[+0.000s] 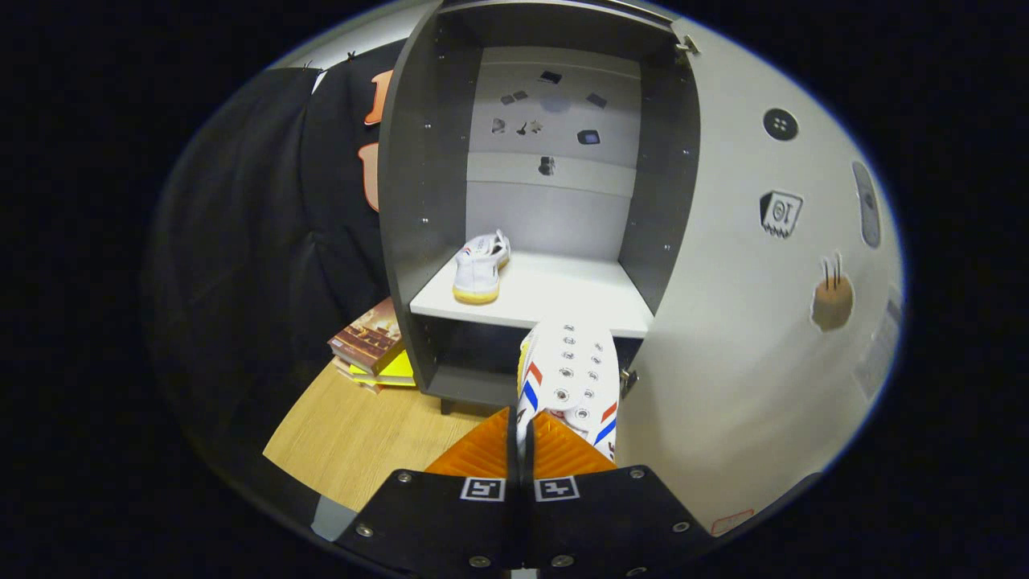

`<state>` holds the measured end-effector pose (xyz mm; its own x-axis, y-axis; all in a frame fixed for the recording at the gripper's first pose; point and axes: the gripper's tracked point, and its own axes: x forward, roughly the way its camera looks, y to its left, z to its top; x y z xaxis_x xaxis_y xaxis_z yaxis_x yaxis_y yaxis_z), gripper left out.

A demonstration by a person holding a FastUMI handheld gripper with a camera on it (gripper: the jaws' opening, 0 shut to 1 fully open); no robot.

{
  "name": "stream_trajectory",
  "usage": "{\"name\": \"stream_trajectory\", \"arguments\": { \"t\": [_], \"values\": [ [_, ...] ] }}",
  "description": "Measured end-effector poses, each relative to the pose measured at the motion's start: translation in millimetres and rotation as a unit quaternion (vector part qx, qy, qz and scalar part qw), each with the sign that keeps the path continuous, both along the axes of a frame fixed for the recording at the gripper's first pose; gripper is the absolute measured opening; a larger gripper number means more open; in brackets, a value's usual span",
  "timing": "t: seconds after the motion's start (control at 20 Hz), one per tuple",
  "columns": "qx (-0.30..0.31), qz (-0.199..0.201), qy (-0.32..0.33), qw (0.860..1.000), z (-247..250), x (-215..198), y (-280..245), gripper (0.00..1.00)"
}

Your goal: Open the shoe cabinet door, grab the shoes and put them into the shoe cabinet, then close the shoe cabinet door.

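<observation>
My gripper [521, 441] is shut on a white shoe [572, 378] with red and blue stripes, pinching its rim so the shoe hangs just ahead of the fingers. The shoe is held in front of the lower edge of the open grey shoe cabinet [418, 201]. On the cabinet's white shelf [563, 297], toward its left side, stands the other white shoe [480, 269], heel facing me. The cabinet door [748, 322] is swung open to the right of the fingers.
A stack of books [371, 344] lies on the wooden floor [354, 438] left of the cabinet's base. Black cloth hangs behind and to the left. Stickers dot the door's inner face and the cabinet's back wall.
</observation>
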<state>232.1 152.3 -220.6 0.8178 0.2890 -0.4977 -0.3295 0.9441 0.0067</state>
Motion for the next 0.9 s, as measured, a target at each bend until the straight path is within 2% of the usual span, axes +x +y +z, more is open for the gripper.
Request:
{"name": "stream_trajectory", "arguments": {
  "t": [0.15,0.3,0.5,0.65,0.9],
  "values": [
    [-0.009,-0.001,-0.013,1.000,2.3,49.8,30.5,0.00],
    [-0.023,-0.002,-0.014,1.000,8.9,99.7,38.5,0.00],
    [-0.056,-0.023,0.001,0.998,-17.0,177.6,42.6,0.00],
    [-0.057,-0.041,0.022,0.997,-39.8,230.7,45.6,0.00],
    [-0.041,-0.047,0.026,0.998,-67.0,266.1,57.0,0.00]
  ]
}}
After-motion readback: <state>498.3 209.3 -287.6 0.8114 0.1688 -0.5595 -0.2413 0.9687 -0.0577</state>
